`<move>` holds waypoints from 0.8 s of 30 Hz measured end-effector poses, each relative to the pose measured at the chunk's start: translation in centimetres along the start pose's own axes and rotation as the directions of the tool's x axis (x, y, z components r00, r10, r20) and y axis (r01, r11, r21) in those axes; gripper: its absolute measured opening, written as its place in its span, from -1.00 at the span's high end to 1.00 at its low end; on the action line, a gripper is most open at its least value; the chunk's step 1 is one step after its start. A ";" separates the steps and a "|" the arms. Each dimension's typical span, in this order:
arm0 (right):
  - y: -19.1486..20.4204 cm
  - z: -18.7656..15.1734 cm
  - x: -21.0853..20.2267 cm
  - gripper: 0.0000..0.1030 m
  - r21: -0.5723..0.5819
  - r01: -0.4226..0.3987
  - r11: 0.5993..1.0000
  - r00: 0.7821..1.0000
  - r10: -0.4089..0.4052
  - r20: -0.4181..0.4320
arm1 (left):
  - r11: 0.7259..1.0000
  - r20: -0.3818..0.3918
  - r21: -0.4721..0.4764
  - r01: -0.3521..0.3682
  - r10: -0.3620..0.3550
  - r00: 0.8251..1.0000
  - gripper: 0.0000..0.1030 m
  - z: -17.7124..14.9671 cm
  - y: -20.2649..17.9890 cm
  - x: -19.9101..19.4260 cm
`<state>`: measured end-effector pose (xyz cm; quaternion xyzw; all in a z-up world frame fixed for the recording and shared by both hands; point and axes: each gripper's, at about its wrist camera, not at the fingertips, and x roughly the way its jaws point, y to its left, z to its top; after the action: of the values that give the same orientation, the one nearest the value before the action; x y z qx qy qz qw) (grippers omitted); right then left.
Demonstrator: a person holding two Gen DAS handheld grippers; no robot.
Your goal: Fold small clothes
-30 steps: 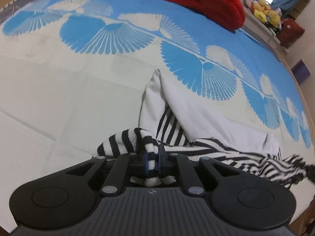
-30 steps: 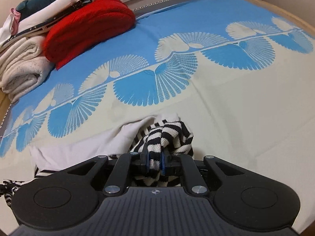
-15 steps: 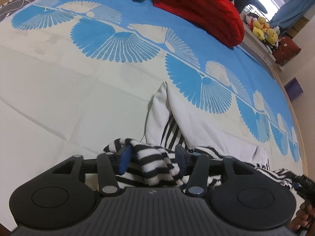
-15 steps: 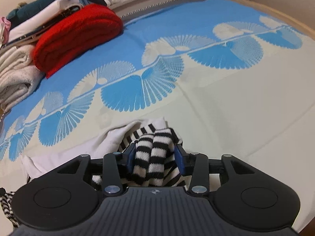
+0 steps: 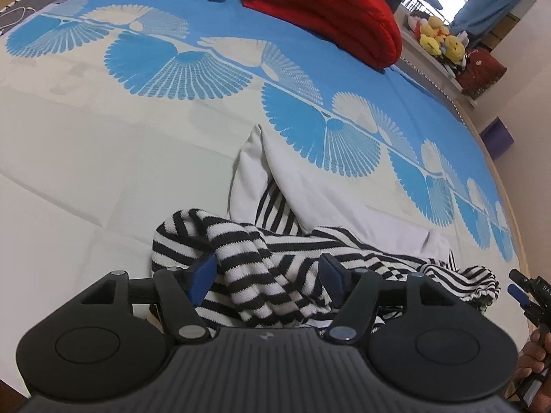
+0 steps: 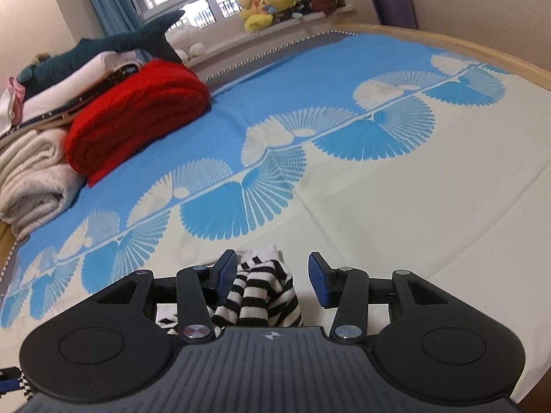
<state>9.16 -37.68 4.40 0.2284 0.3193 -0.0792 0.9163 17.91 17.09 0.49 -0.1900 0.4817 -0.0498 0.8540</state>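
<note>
My left gripper [image 5: 267, 277] and right gripper [image 6: 272, 277] both stand spread, gripping nothing, each straddling a bunched end of the striped garment [image 5: 261, 268] on the bedspread [image 5: 86, 172]. I'd lift clear straight up, avoiding snags.

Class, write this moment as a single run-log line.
left gripper: open | right gripper: open | striped garment: released, bunched on bedspread

place: bedroom, prob. home | bed [image 6: 396, 206], folded blankets [image 6: 134, 117], plush toys [image 6: 261, 7] on windowsill
</note>
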 end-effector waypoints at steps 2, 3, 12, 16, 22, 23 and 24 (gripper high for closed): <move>-0.1 0.0 -0.2 0.07 -0.001 -0.015 1.000 1.000 0.015 -0.003 | 1.000 -0.006 0.003 0.003 -0.003 1.000 -0.37 -0.1 0.0 0.0; 0.0 -0.1 -0.2 0.06 -0.007 -0.022 1.000 1.000 0.022 -0.014 | 1.000 -0.011 0.006 0.005 -0.005 1.000 -0.37 -0.1 0.0 0.1; 2.3 -3.2 2.5 -0.13 -0.135 -0.181 0.974 0.929 0.124 -0.350 | 0.999 -0.103 0.030 0.024 -0.021 0.994 -0.37 -0.7 -0.5 1.4; 2.9 -3.8 3.0 -0.14 -0.155 -0.173 0.973 0.919 0.103 -0.380 | 0.998 -0.101 0.064 0.004 0.002 0.995 -0.30 -0.9 -1.2 1.9; 3.1 -3.4 3.1 0.22 -0.167 -0.158 0.973 0.935 0.094 -0.342 | 0.997 -0.067 0.074 -0.025 0.030 0.997 0.77 -0.5 -1.4 2.2; 3.2 -3.4 3.0 0.33 -0.173 -0.157 0.972 0.940 0.093 -0.330 | 0.997 -0.062 0.070 -0.019 0.023 0.998 0.87 -0.3 -1.3 2.1; 3.3 -3.4 3.0 0.54 -0.177 -0.157 0.972 0.943 0.095 -0.319 | 0.998 -0.052 0.063 -0.014 0.017 0.999 0.89 -0.1 -1.3 2.1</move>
<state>10.65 -33.20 1.39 0.1648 0.4496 0.0490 0.8765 19.01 15.27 -0.75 -0.1578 0.5035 -0.0632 0.8471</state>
